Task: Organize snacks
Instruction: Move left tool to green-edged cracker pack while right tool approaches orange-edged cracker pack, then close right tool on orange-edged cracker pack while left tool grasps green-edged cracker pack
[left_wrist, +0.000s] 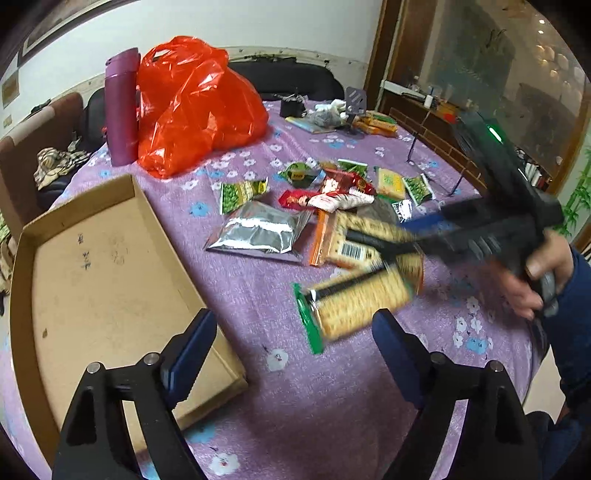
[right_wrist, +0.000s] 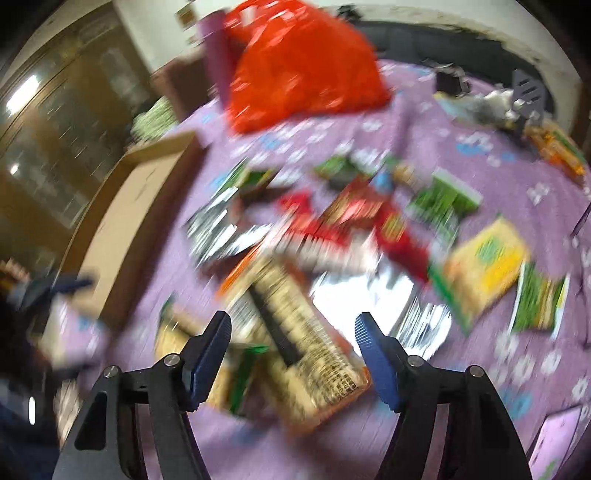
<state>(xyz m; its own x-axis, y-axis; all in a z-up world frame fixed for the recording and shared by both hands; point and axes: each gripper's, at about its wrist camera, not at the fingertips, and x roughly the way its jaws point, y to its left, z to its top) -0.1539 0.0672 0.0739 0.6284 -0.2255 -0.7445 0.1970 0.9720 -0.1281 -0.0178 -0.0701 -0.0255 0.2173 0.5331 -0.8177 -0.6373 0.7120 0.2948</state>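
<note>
Snacks (left_wrist: 325, 192) scattered mid-table over purple flowered cloth (left_wrist: 280, 398): crinkly foil pouch (left_wrist: 258, 232), glossy green and red wrappers, long clear-wrapped cracker packs. Right gripper (right_wrist: 293, 328) spread wide, holding nothing, poised above orange-edged cracker pack (right_wrist: 295, 332); in left wrist view, reaching in blurred over the two packs, contact not discernible. Left gripper (left_wrist: 295, 328) likewise spread wide and empty, hovering near green-ended cracker pack (left_wrist: 354, 306). Shallow, matte cardboard tray (left_wrist: 110, 258) lying flat at left. Crumpled orange plastic bag (left_wrist: 195, 107) and smooth purple flask (left_wrist: 120, 107) standing behind.
</note>
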